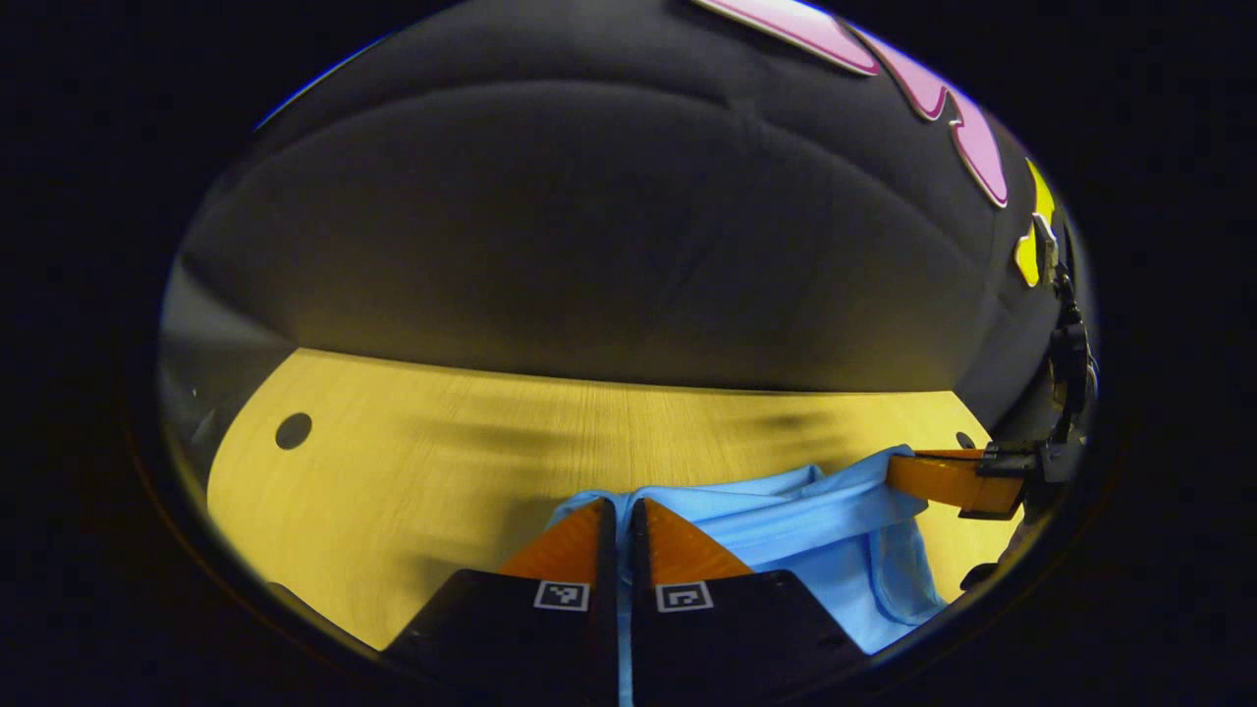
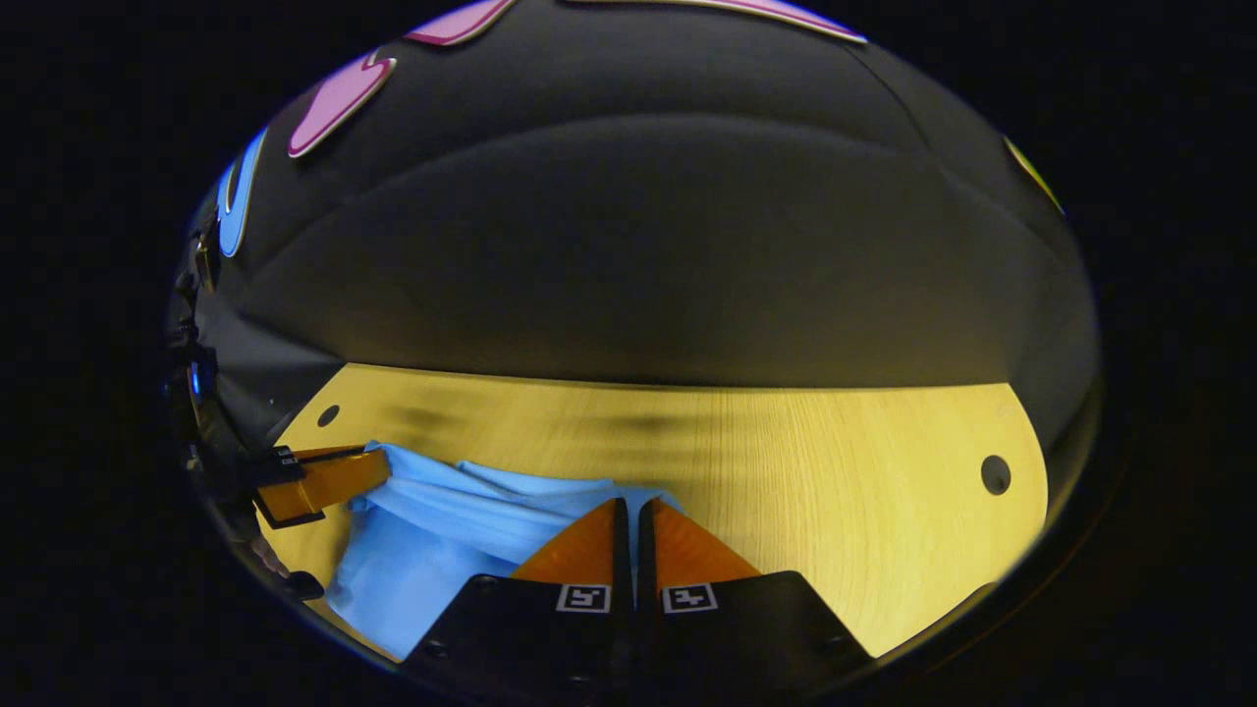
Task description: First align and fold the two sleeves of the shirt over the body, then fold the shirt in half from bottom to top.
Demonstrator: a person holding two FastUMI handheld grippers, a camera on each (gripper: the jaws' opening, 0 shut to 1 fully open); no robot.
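**Inspector:** Your left tool (image 1: 621, 516) was clenched on the light blue shirt (image 1: 825, 530); both fingers were pressed together with a thin strip of cloth running between them. Your right tool (image 2: 628, 516) was clamped the same way on another edge of the shirt (image 2: 442, 540).

**Operator:** And where did you find the shirt?

**Inspector:** It hung bunched and creased between your two tools, over the near part of the yellow wooden surface (image 1: 412, 462). In the left gripper view your right tool (image 1: 948, 479) appeared at the far right, touching the cloth's edge. In the right gripper view your left tool (image 2: 329, 481) appeared at the far left, likewise touching the cloth. I could not tell whether the fabric touched the surface (image 2: 835, 491) beneath it.

**Operator:** Anything else on the surface?

**Inspector:** A round dark hole (image 1: 293, 430) near its left corner, well apart from the shirt.
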